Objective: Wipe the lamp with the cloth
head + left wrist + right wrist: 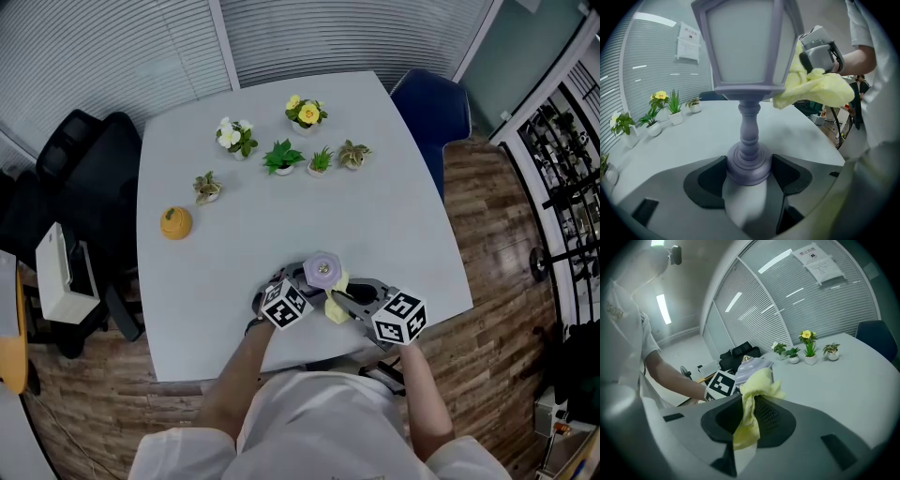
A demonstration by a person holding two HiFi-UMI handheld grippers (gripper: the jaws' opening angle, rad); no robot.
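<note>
Near the front edge of the table (394,187), I see the purple lamp (745,47) standing upright, my left gripper (749,169) clamped on its round base from both sides. My right gripper (747,416) pinches the yellow cloth (757,386) between narrow jaws, and the cloth is pressed against the lamp's shade. Potted plants (281,155) line the far side, with an orange ornament (175,223) further left.
</note>
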